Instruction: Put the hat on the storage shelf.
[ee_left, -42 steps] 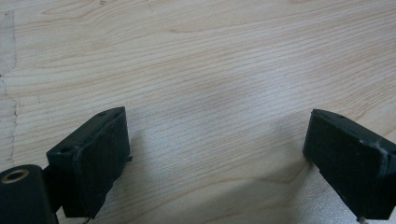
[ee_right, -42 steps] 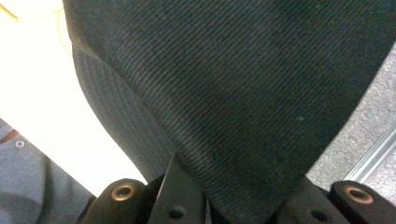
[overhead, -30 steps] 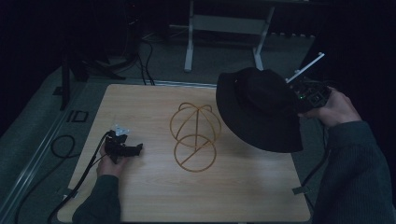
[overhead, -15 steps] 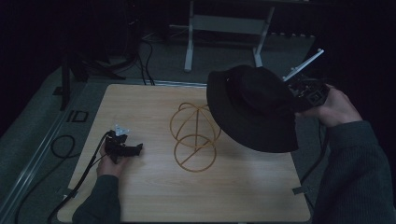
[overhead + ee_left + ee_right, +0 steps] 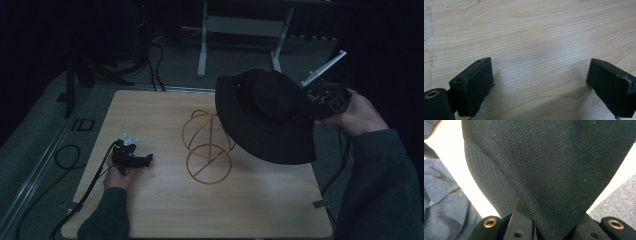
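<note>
A black brimmed hat hangs tilted in the air over the right half of the table, its brim overlapping the right side of a gold wire hat stand that stands mid-table. My right gripper holds the hat at its right edge. In the right gripper view, the dark fabric runs down between the jaws, and the right gripper is shut on it. My left gripper rests on the wooden table at the left. It is open, with bare wood between its pads.
A grey metal frame stands on the floor beyond the table. Cables lie on the floor to the left. A white bar sticks up behind the right hand. A sleeved forearm crosses the table's right edge.
The hat has drifted a little to the left, and its brim now covers more of the wire stand's right side. The left gripper has stayed put.
</note>
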Available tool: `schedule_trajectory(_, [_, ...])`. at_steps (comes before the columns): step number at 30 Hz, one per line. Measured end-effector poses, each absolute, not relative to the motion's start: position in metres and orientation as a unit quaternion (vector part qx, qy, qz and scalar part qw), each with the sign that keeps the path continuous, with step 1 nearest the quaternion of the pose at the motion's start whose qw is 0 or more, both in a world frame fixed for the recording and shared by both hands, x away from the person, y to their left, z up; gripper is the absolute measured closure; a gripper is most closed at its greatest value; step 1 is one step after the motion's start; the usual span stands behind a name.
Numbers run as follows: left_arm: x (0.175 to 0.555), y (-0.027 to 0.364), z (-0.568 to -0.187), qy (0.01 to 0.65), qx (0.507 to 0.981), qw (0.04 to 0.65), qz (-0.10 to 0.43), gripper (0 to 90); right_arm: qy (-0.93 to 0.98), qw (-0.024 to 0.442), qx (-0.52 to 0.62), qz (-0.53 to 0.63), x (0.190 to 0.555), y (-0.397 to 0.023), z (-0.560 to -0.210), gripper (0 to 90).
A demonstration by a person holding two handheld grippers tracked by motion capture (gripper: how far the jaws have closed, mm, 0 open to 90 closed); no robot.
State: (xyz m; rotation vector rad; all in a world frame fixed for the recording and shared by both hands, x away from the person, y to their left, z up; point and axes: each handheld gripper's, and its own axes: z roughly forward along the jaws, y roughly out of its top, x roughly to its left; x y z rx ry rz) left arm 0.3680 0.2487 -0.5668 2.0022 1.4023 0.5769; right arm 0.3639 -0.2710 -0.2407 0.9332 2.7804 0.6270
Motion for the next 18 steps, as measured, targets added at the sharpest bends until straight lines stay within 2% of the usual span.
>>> schedule_trajectory(18, [0.368,0.249,-0.567,0.531,0.758,0.310,0.218,7.3,0.937,0.067,0.276,0.204,0.366,-0.242,-0.239,87.5])
